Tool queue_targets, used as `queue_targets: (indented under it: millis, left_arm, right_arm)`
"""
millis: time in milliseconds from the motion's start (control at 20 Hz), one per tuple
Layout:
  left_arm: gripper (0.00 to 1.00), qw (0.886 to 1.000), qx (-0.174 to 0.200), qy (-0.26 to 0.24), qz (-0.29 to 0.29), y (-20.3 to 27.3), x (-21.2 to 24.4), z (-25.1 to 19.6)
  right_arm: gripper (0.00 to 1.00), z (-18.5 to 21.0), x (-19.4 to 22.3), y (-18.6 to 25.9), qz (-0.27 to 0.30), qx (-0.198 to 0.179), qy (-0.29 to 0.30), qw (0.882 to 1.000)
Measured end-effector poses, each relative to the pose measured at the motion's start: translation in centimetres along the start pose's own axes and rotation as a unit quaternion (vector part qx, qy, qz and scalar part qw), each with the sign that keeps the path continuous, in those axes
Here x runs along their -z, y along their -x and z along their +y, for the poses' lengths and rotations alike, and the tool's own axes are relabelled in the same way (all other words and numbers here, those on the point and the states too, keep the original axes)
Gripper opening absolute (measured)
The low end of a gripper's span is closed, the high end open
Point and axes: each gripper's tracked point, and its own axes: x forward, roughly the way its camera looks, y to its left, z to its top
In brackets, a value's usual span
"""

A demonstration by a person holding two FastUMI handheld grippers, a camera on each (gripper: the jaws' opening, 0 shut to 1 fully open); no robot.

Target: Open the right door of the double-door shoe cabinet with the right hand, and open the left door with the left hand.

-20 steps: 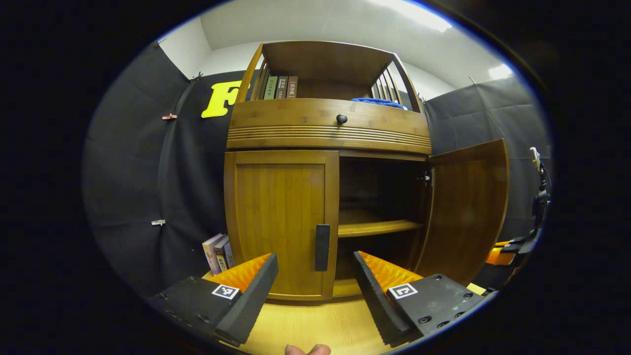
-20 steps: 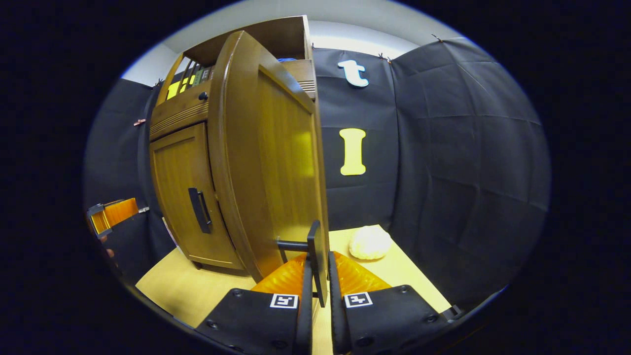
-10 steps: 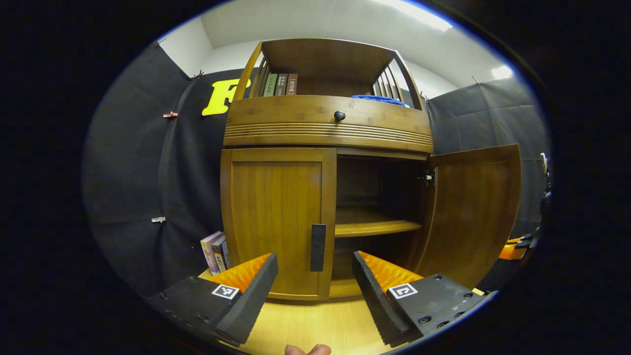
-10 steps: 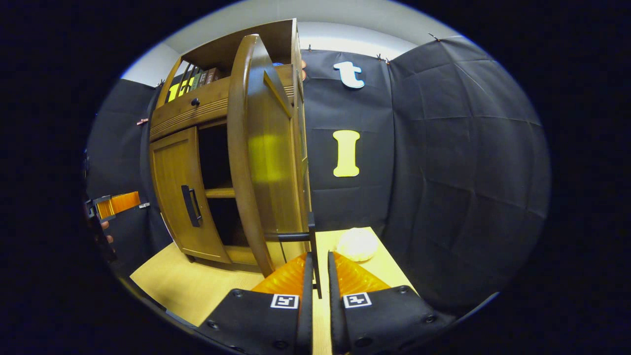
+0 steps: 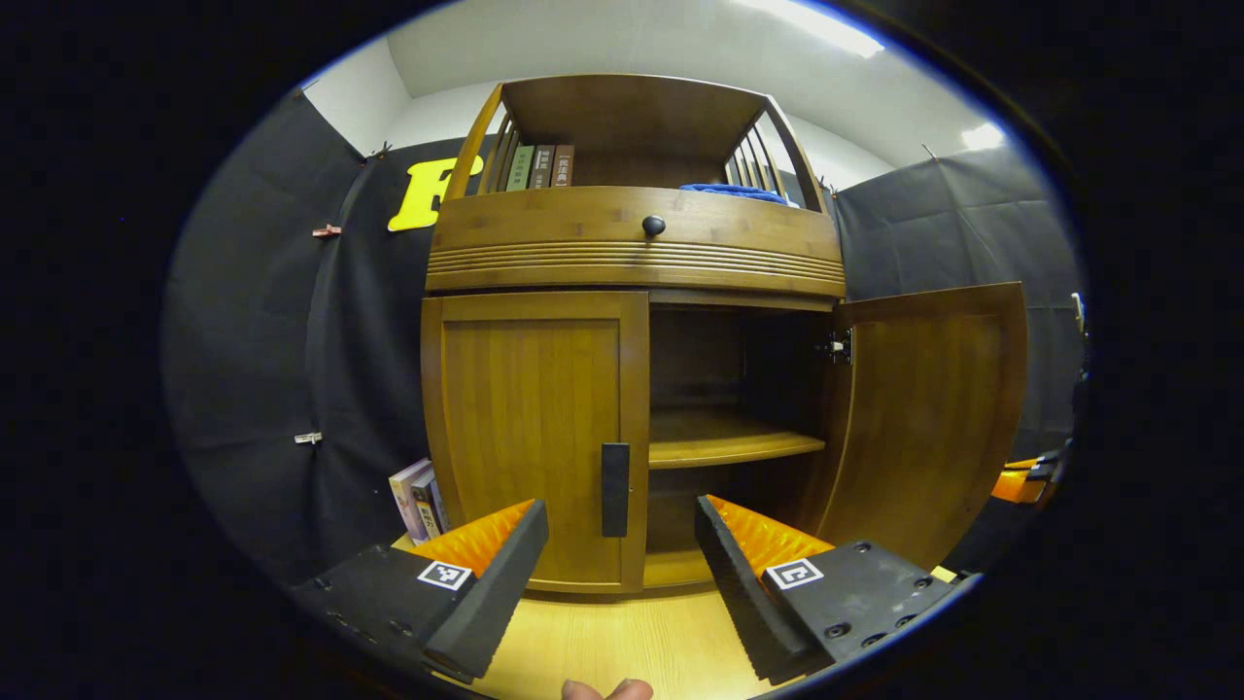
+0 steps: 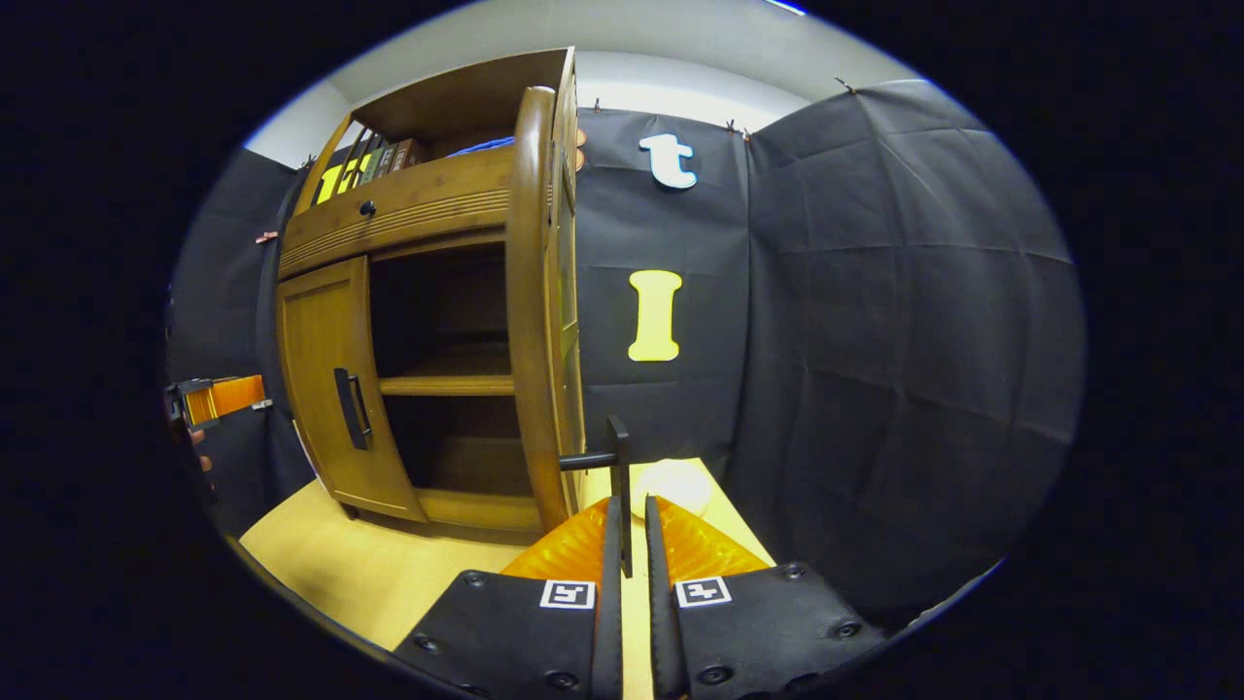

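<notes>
The wooden shoe cabinet (image 5: pixel 632 243) stands on a light wood table. Its left door (image 5: pixel 530 437) is closed, with a black handle (image 5: pixel 614 476) on its right edge. My left gripper (image 5: pixel 622 574) is open just in front of that handle, not touching it. The right door (image 5: pixel 923 418) is swung wide open, showing an inner shelf (image 5: pixel 729 447). In the right gripper view the open right door (image 6: pixel 530 311) appears edge-on, and my right gripper (image 6: pixel 627 574) is shut on its black handle (image 6: pixel 619 486). The left gripper (image 6: pixel 209 399) also appears far left there.
Books (image 5: pixel 418 496) lean on the table left of the cabinet. More books (image 5: pixel 539 167) and a blue cloth (image 5: pixel 734 192) sit on the top shelf above a drawer knob (image 5: pixel 654 226). A white round object (image 6: pixel 671 481) lies on the table right of the cabinet.
The right door has swung further open, pulled by my right gripper on its handle. My left gripper has stayed open and crept a little closer to the left door's handle.
</notes>
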Motion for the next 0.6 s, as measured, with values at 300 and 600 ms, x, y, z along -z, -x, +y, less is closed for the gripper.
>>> queue_targets:
  millis: [300,600]
  left_arm:
    - [0.94,1.0,0.017,0.0,0.003,-1.0,0.2,-1.1]
    - [0.94,1.0,0.007,-0.003,0.006,-3.7,0.7,-0.5]
  right_arm:
    - [0.48,-1.2,-0.6,2.0,0.0,0.033,-0.008,0.999]
    - [0.87,0.9,-2.4,5.0,-0.048,0.032,-0.018,0.998]
